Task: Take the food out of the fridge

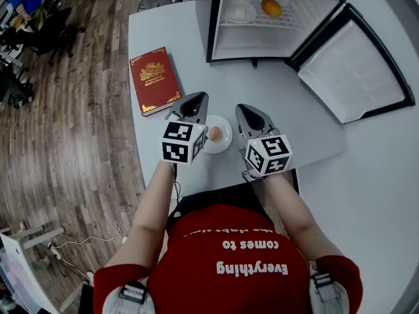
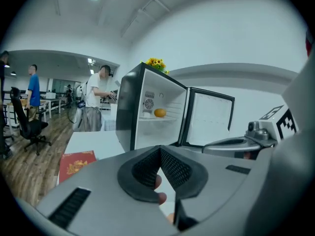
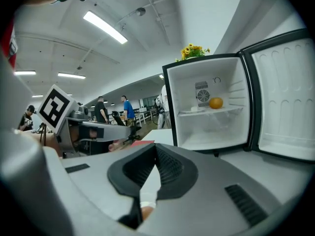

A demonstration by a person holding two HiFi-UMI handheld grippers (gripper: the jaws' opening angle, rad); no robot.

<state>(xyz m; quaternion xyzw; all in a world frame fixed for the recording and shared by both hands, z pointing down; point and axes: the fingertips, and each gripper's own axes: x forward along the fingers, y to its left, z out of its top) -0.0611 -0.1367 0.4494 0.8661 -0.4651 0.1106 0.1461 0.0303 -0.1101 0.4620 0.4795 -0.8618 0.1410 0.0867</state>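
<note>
The small fridge (image 1: pixel 278 48) stands open at the table's far side, its door (image 1: pixel 353 70) swung out to the right. On its shelf lie an orange (image 1: pixel 271 7) and a small white plate (image 1: pixel 239 10) with something pale on it. Both gripper views face the fridge (image 2: pixel 147 127) (image 3: pixel 206 132) from a distance, with the orange (image 2: pixel 159 113) (image 3: pixel 215 103) on the shelf. My left gripper (image 1: pixel 201 97) (image 2: pixel 160 149) and right gripper (image 1: pixel 241 108) (image 3: pixel 156 146) hover side by side over the near table, both shut and empty. Between them a white plate (image 1: pixel 226 141) holds a brown egg-like food (image 1: pixel 215 133).
A red book (image 1: pixel 155 79) lies on the table left of the grippers. The table's left edge drops to a wooden floor. People stand and sit by desks and chairs (image 2: pixel 29 127) in the room beyond. Yellow flowers (image 3: pixel 193 49) top the fridge.
</note>
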